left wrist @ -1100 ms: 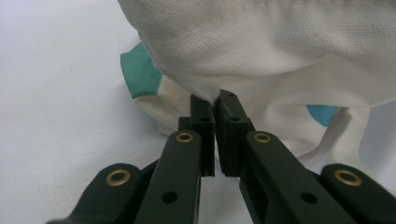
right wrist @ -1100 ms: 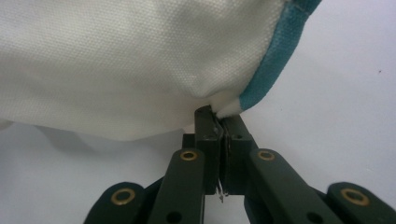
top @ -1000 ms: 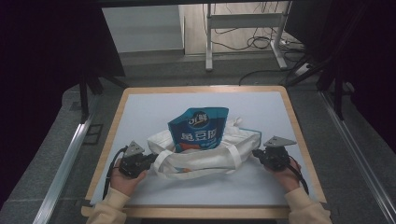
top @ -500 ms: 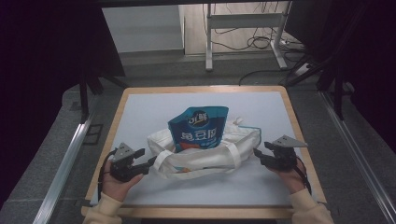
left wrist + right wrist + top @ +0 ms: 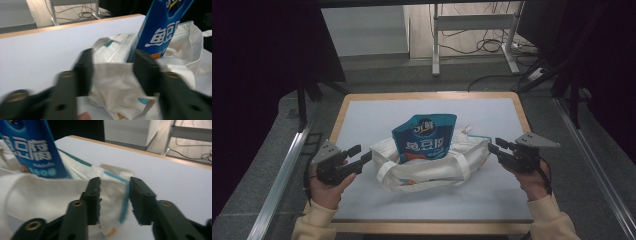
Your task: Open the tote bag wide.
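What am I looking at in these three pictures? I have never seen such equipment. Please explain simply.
A person holds a two-jaw tool in each hand: the left gripper and the right gripper. One camera looks down from above; the other two ride on the grippers and look along their black jaws. On the white table lies a cream cloth bag with a blue snack pouch standing in it. Both grippers are open, one at each end of the bag, with cloth between the jaws. Neither has closed on it.

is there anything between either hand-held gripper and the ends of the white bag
Nothing visible. The left hand-held gripper is open just off the left end of the white tote bag, and the right hand-held gripper is open just off its right end. The blue pouch stands inside the bag, away from both ends.
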Available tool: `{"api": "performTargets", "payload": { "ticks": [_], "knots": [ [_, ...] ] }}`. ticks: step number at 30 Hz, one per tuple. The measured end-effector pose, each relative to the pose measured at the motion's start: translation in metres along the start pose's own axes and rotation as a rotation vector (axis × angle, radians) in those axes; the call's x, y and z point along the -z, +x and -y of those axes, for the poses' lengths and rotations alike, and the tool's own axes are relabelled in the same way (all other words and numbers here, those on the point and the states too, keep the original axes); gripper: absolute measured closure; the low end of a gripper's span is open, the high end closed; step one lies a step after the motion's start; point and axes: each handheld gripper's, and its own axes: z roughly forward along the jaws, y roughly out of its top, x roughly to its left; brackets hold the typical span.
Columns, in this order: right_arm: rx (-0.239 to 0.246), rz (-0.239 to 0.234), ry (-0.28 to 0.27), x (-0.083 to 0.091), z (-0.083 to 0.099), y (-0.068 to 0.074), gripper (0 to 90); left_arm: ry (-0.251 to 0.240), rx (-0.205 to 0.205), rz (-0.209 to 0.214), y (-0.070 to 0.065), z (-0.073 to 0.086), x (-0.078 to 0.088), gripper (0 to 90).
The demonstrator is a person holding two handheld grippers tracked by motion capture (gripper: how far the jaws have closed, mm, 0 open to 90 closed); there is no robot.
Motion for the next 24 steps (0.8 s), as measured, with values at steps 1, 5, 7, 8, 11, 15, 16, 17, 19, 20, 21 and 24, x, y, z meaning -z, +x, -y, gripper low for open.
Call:
{"api": "performTargets", "payload": {
  "ticks": [1,5,7,8,11,15,16,17,19,20,21,24],
  "knots": [
    [0.017,-0.008,0.005,-0.003,-0.005,0.003,68.0,0.012,-0.007,0.021,-0.001,-0.004,-0.004,64.3],
    [0.068,-0.034,0.038,-0.017,-0.022,0.014,79.4,0.047,-0.030,0.064,-0.005,-0.014,-0.018,87.4],
    [0.082,-0.049,0.056,-0.025,-0.028,0.019,82.8,0.065,-0.037,0.075,-0.007,-0.019,-0.025,88.9],
    [0.087,-0.054,0.064,-0.027,-0.029,0.020,83.6,0.073,-0.033,0.081,-0.007,-0.020,-0.030,89.4],
    [0.099,-0.071,0.094,-0.039,-0.032,0.026,86.2,0.101,-0.028,0.088,-0.008,-0.020,-0.040,89.5],
    [0.112,-0.082,0.144,-0.051,-0.026,0.031,87.4,0.139,-0.027,0.094,-0.008,-0.010,-0.047,89.5],
    [0.112,-0.082,0.144,-0.051,-0.026,0.031,87.4,0.148,-0.026,0.096,-0.008,-0.007,-0.049,89.5],
    [0.110,-0.087,0.148,-0.053,-0.023,0.032,87.4,0.157,-0.027,0.097,-0.008,-0.004,-0.050,89.5],
    [0.106,-0.093,0.164,-0.056,-0.014,0.032,87.6,0.183,-0.028,0.101,-0.009,0.003,-0.054,89.6],
    [0.106,-0.093,0.164,-0.056,-0.014,0.032,87.6,0.183,-0.028,0.101,-0.009,0.003,-0.054,89.5],
    [0.105,-0.094,0.168,-0.057,-0.012,0.032,87.7,0.196,-0.032,0.103,-0.009,0.006,-0.056,89.5],
    [0.102,-0.103,0.179,-0.058,-0.004,0.033,88.0,0.221,-0.032,0.104,-0.010,0.014,-0.060,89.5]
  ]
}}
